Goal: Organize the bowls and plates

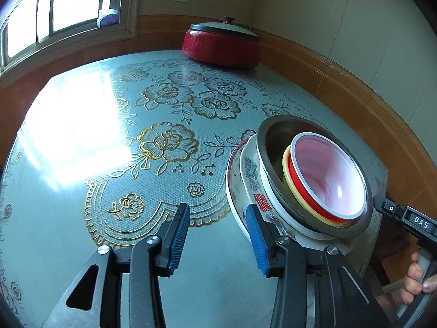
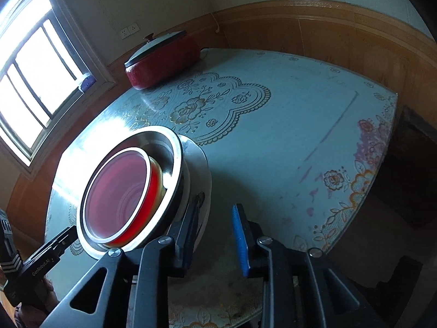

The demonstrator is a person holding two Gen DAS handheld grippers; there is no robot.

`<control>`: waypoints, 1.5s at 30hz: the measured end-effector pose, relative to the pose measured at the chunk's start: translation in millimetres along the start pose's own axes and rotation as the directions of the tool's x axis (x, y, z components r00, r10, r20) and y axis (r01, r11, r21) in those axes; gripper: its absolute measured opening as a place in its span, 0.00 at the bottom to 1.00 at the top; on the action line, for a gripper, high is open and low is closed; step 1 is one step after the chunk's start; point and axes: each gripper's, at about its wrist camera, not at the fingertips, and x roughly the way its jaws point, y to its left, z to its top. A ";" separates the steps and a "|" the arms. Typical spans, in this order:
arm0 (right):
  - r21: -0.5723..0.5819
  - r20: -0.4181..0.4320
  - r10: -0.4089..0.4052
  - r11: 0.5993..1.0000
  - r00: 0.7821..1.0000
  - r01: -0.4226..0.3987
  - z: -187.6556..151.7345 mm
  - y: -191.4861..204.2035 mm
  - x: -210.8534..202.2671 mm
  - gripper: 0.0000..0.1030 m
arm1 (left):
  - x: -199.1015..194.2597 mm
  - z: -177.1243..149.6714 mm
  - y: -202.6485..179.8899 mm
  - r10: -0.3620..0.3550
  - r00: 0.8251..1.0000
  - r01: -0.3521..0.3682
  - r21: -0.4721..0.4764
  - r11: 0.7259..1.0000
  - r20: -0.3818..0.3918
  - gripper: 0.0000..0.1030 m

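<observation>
Two hand-held grippers, left [image 1: 220,236], right [image 2: 217,235], angled downward, flanking nested bowls [image 1: 300,180]

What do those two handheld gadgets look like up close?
Each tool is black, with angular arms joined by round silver bolts and two fingers lined with ribbed blue pads. The left tool carries "GenRobot.AI" lettering on its side; the right tool shows "DAS" on its side. No cables or sleeves are visible.

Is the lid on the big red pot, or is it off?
On. The pale lid, with a red knob on top, sits flat over the red pot at the table's far edge.
</observation>
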 end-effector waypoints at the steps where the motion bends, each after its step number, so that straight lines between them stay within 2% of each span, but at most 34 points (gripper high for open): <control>1: -0.005 0.011 -0.010 1.000 1.000 0.010 -4.2 3.2 -5.1 0.26 | -4.2 -1.6 -0.6 0.009 1.000 -0.009 0.009 1.000 0.012 0.47; 6: -0.041 0.080 -0.038 0.998 0.996 0.041 -27.0 29.5 -35.0 0.32 | -23.4 -10.4 -4.9 0.018 0.998 -0.022 0.056 0.998 0.056 0.55; 9: -0.081 0.117 -0.048 0.995 0.992 0.058 -39.4 50.2 -46.3 0.36 | -33.7 -15.7 -9.6 0.014 0.997 -0.020 0.090 0.996 0.075 0.64; 12: -0.103 0.124 -0.046 0.993 0.991 0.059 -51.0 70.4 -47.1 0.38 | -42.4 -20.1 -13.2 0.011 0.995 -0.022 0.117 0.993 0.096 0.67; 18: -0.098 0.108 -0.055 0.993 0.993 0.066 -75.7 94.9 -37.7 0.38 | -53.8 -30.4 -15.3 0.007 0.993 -0.025 0.146 0.989 0.120 0.83; 25: -0.080 0.170 -0.101 0.990 0.980 0.116 -79.6 104.0 -44.6 0.38 | -59.5 -33.0 -14.3 0.001 0.992 -0.021 0.155 0.988 0.130 1.00; 36: -0.091 0.204 -0.122 0.986 0.971 0.143 -77.0 118.4 -47.3 0.39 | -64.4 -28.6 -13.4 -0.034 0.989 0.009 0.165 0.986 0.145 1.00; 45: -0.087 0.196 -0.139 0.984 0.971 0.159 -77.3 120.6 -43.2 0.39 | -63.5 -28.0 -13.9 -0.035 0.988 0.010 0.165 0.986 0.148 1.00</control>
